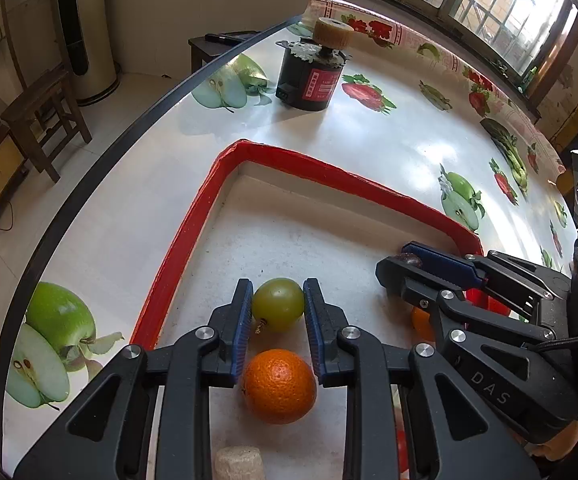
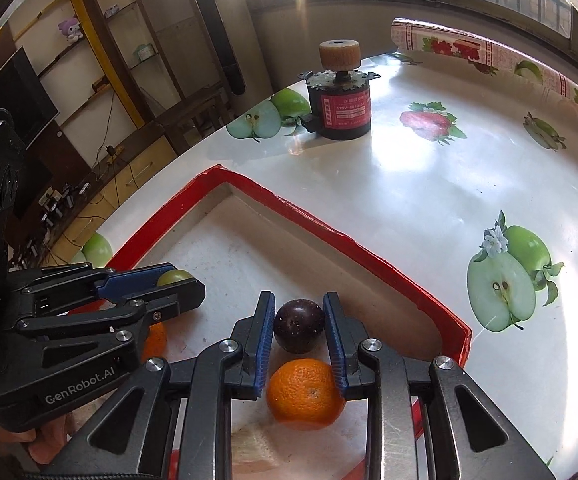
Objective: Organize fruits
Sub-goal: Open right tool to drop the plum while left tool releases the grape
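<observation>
**A:** Green, first of all: from the left wrist, a green grape (image 1: 278,304) sits between the blue pads of the left gripper (image 1: 277,309), jaws pinched on it, low over the white floor of the red-rimmed tray (image 1: 185,240). An orange (image 1: 279,386) lies in the tray just behind.

**B:** So which step is this?

**A:** I judge it the delivery, with the fruit carried into the tray and not yet let go.

**B:** And the right wrist?

**A:** The same picture. The right gripper (image 2: 299,327) has its jaws closed on a dark plum (image 2: 299,326), also low in the tray, near the rim's far side, with a second orange (image 2: 305,394) underneath the pads.

**B:** What comes next, then?

**A:** Probably easing both down until they rest, then opening gently. Round fruit rolls, so each wants a clear spot away from the oranges. The motor (image 2: 343,110) on the worktop (image 2: 429,184) stands well apart.
</observation>
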A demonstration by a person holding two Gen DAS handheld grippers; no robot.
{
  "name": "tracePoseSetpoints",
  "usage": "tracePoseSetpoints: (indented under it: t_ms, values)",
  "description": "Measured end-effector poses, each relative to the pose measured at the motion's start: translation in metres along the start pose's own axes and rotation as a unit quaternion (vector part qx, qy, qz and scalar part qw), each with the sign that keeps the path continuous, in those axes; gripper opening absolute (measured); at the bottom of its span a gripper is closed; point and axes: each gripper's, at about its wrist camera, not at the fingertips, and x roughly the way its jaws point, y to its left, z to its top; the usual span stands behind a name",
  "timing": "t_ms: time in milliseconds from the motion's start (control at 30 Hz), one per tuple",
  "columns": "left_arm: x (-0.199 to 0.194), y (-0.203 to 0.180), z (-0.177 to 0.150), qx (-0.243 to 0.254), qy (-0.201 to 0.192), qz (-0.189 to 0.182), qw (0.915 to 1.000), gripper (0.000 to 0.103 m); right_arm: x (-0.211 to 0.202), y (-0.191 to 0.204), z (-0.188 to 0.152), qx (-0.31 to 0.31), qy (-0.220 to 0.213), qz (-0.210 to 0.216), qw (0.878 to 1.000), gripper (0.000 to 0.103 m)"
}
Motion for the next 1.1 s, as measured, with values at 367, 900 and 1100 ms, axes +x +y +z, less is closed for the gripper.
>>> tracePoseSetpoints:
  t_ms: [367,900,1100]
  values:
    - [-0.02,0.0,-0.004,-0.012,-0.02,0.008,0.9997,0.044,-0.024,-0.003,-0.005,0.003,-0.024,0.002,1.0,0.038]
    - [-0.074,-0.015,-0.029,-0.019,-0.062,-0.023,0.9976,0.048,-0.105,-0.028,-0.052,0.039,-0.07,-0.005,0.997,0.039]
    - [-0.088,-0.034,-0.047,-0.01,-0.07,-0.043,0.9966,0.048,-0.132,-0.044,-0.084,0.06,-0.078,-0.012,0.995,0.04]
